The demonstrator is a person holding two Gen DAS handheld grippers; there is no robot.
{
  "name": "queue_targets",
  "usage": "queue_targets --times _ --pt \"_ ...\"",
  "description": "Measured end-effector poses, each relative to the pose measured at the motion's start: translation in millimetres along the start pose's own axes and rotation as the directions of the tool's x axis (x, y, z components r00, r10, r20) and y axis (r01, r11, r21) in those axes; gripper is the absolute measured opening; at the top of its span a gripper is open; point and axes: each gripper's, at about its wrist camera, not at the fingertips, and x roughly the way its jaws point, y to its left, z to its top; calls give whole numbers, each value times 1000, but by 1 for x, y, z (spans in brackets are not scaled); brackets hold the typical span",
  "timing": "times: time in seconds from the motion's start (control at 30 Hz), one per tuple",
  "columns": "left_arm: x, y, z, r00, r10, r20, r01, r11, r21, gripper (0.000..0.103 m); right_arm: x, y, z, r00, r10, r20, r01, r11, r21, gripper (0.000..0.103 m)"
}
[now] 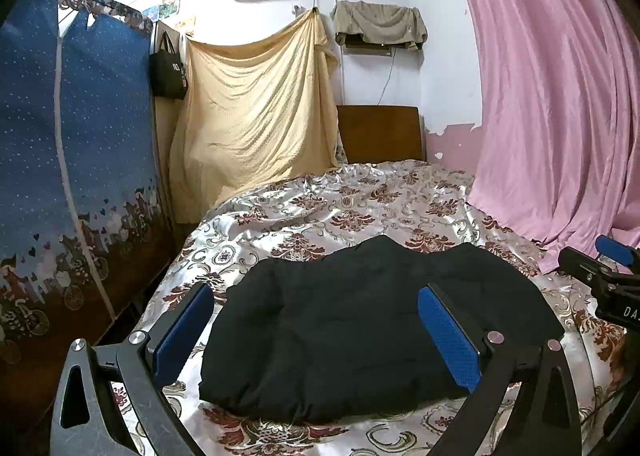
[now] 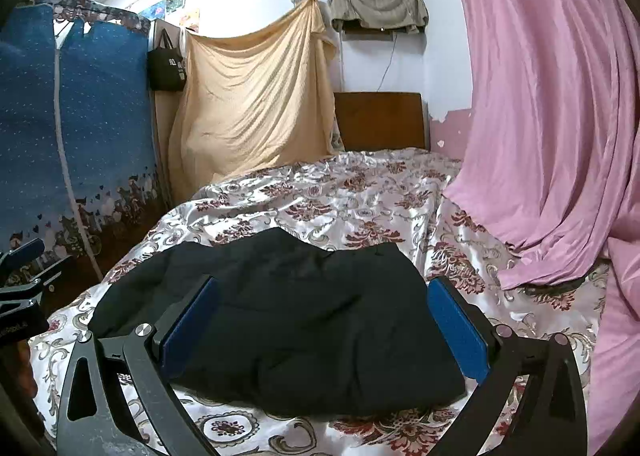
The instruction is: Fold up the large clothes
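Note:
A black padded garment (image 1: 340,328) lies folded into a thick bundle on the floral satin bedspread (image 1: 360,208); it also shows in the right wrist view (image 2: 304,320). My left gripper (image 1: 316,320) is open and empty, its blue pads held above the bundle's near side. My right gripper (image 2: 324,316) is open and empty, likewise above the bundle. The right gripper shows at the right edge of the left wrist view (image 1: 608,268). The left gripper shows at the left edge of the right wrist view (image 2: 24,276).
A blue fabric wardrobe (image 1: 72,176) stands left of the bed. A pink curtain (image 1: 560,116) hangs on the right and drapes onto the bedspread. A yellow sheet (image 1: 256,112) and a wooden headboard (image 1: 380,132) are at the far end.

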Motion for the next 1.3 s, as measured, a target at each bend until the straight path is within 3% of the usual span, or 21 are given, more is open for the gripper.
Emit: queue_targets --times 0.67,1.3 --pt "-38 10 -42 1000 0 20 0 1000 -6 103 -61 24 -41 996 17 84 -15 1000 -25 102" --pt "-55 16 -86 999 -13 -33 12 1000 -16 103 -63 27 -89 997 68 27 -68 998 -5 102"
